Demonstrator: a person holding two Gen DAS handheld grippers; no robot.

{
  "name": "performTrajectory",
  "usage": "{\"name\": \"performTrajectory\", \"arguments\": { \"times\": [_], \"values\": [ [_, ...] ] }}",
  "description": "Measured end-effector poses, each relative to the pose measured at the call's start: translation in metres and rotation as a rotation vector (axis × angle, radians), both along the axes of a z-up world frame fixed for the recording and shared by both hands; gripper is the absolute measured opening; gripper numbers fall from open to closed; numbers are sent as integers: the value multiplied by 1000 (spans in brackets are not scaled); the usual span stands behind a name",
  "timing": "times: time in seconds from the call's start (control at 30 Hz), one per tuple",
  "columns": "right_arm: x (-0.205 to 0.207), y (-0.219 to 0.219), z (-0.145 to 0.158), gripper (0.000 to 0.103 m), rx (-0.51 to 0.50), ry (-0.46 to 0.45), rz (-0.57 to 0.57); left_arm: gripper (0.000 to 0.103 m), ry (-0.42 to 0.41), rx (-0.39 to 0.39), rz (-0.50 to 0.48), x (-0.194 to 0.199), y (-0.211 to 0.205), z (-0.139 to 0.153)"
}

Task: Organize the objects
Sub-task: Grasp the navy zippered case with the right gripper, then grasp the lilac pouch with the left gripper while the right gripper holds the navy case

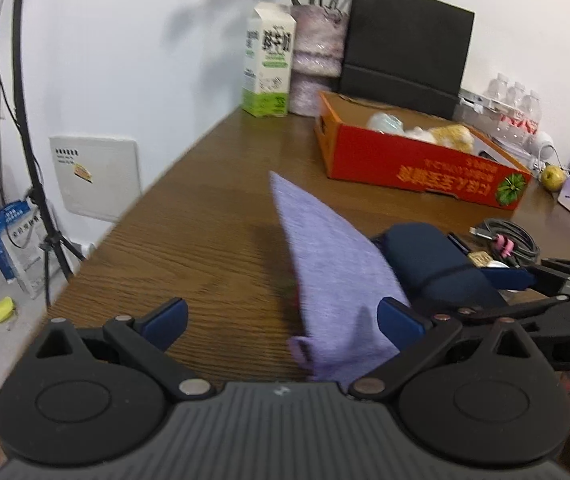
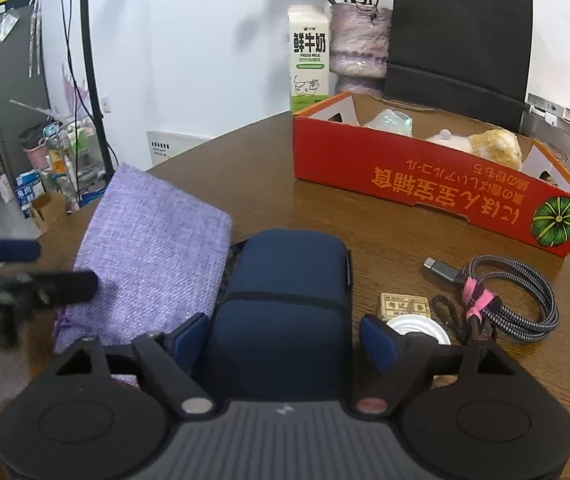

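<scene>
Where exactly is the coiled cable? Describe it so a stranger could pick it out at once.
Start at the long red cardboard box on the wooden table. Just in front of its pumpkin-printed end lies the braided grey cable, coiled flat. Unlike the small white disc and tan tag beside it, it has a pink tie around it.

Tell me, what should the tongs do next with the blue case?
Probably close the right tongs on the navy case. They are open with a pad on each side of it, and it lies on the table beside the purple pouch.
</scene>
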State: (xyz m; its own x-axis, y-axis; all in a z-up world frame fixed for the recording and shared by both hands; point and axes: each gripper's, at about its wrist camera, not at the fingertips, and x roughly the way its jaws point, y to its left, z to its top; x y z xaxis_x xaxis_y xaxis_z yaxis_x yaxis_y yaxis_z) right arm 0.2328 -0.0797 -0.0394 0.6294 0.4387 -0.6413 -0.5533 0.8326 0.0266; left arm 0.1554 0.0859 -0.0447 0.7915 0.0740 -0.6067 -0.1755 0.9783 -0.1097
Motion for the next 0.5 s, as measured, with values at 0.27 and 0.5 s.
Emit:
{"name": "performTrajectory", "arguments": {
  "times": [0.27, 0.5],
  "values": [
    [-2, -6, -3, 81, 22, -14, -1, 14, 36, -99, -50, 5, -7, -6],
    [-9, -13, -5, 76, -13, -28, 0, 8, 71, -21, -108, -7, 7, 3]
  ]
}}
